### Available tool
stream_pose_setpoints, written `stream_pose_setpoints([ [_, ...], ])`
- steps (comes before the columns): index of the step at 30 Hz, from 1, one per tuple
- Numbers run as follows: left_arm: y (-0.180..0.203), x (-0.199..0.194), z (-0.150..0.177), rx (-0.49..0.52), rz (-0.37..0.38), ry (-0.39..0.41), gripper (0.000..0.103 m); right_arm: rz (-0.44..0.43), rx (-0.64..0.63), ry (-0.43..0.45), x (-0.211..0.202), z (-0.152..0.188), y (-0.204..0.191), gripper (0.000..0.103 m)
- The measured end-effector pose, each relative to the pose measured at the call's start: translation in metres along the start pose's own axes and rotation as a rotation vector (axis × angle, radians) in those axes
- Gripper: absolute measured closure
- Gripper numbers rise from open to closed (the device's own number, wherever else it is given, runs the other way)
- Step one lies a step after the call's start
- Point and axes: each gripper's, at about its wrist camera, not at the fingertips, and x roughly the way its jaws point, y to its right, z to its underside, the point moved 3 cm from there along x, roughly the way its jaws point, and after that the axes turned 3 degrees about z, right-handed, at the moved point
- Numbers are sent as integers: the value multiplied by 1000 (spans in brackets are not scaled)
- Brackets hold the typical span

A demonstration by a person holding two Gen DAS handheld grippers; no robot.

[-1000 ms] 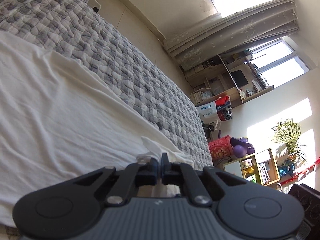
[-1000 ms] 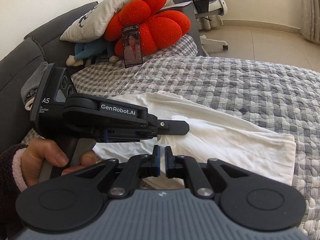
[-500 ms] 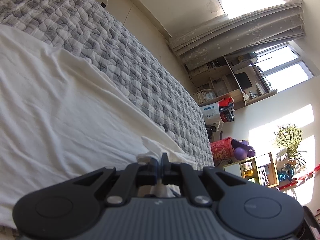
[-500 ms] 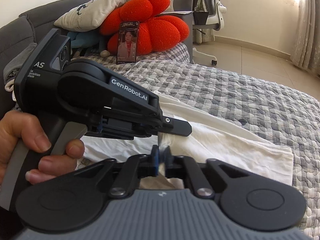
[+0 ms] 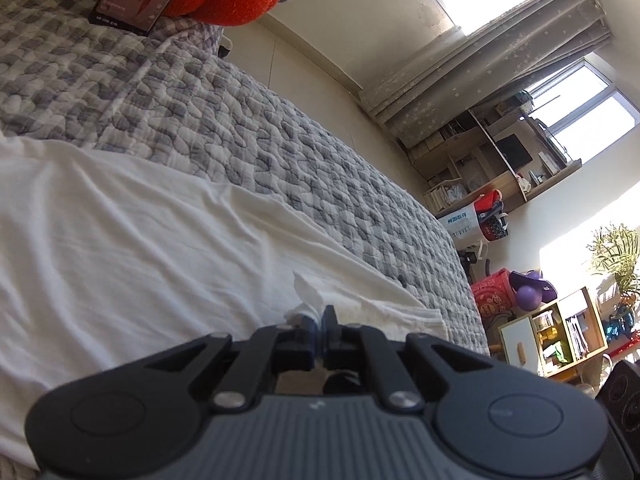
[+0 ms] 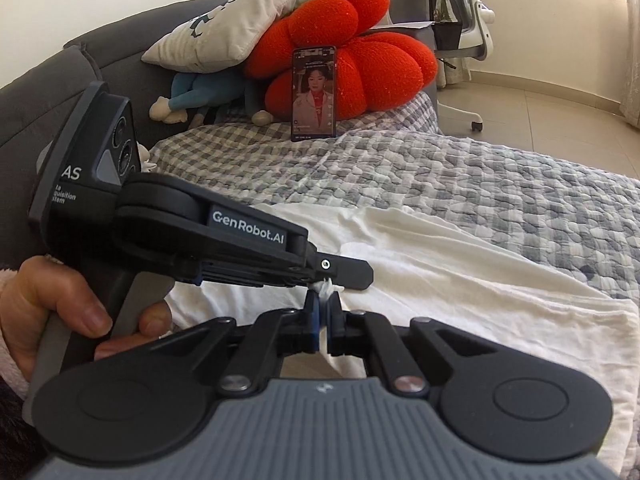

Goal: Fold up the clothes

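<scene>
A white garment (image 5: 132, 236) lies spread across a grey-and-white quilted bedspread (image 5: 248, 136), its fabric creased in long shallow folds and its far edge running diagonally over the quilt. At the near edge, the left gripper (image 5: 319, 322) has its jaws pressed together on a small tuft of the white cloth, which pokes up between the fingertips. The right gripper (image 6: 323, 312) is likewise pinched tight on a bunched bit of the same garment (the tuft shows just above its blue-padded fingertips).

In the right wrist view, the left gripper's black body (image 6: 224, 240) crosses from the left, its tip ending just above and touching close to the right gripper's tip, so that both claws hold the cloth at nearly the same spot. A hand (image 6: 60, 312) with a fuzzy pink sleeve grips the grey handle at the near left.

At the far end of the bed, a red flower-shaped cushion (image 6: 352, 68) props up a phone (image 6: 314, 94) with a lit screen; a pale pillow (image 6: 240, 20) leans on the cushion's left, above a blue stuffed toy (image 6: 208, 92), all against a dark grey headboard (image 6: 48, 92). A white office chair (image 6: 464, 40) stands on the tiled floor beyond. The left wrist view takes in curtains (image 5: 492, 64), a cluttered shelf (image 5: 488, 172) and a sunlit potted plant (image 5: 618, 256) at the far right.
</scene>
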Motion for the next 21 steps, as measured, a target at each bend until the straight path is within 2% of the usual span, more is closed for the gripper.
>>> stream_pose_setpoints([
  [10,-50,-52,-24,28,-61,73,100,-142,21,-16,53,-15,-62,100],
  [21,-95,-97,-36,27,-113,124,100,-233,37,-45,90,-26,-110,99],
])
